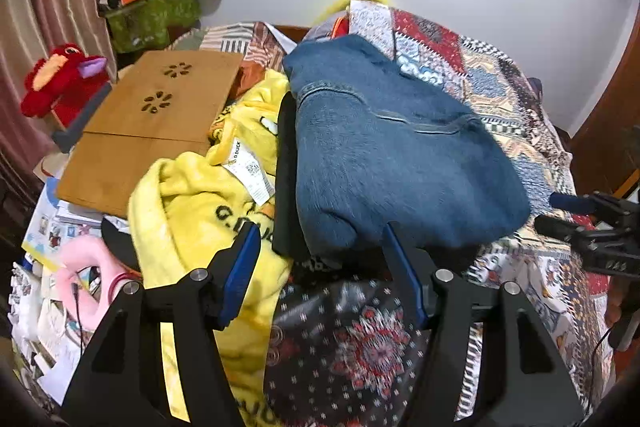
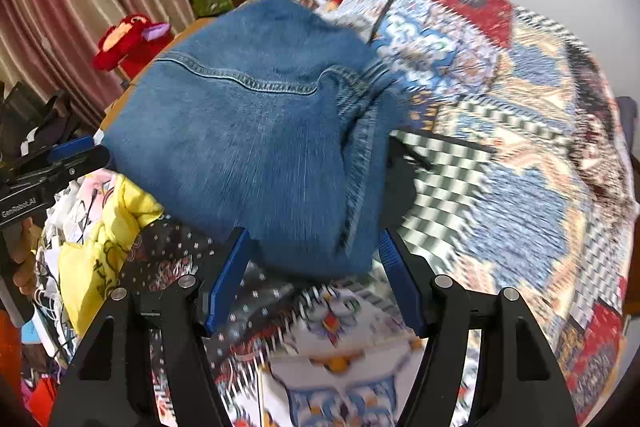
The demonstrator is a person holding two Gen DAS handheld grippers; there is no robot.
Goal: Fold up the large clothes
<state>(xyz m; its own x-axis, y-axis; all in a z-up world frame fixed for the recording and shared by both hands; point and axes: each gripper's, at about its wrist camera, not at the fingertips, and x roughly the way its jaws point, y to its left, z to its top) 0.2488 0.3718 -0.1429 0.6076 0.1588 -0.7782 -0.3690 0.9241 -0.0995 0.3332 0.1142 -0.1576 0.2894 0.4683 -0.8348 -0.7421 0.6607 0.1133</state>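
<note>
Jeans (image 2: 256, 147) lay folded in a thick bundle on the quilt (image 2: 512, 155), just beyond both sets of fingertips. Left gripper (image 1: 320, 259) stood wide, nothing between its pads. Right gripper (image 2: 316, 259) likewise wide and empty, the bundle's near edge just ahead. Yellow blanket (image 1: 192, 211) lay left of the left fingers.
</note>
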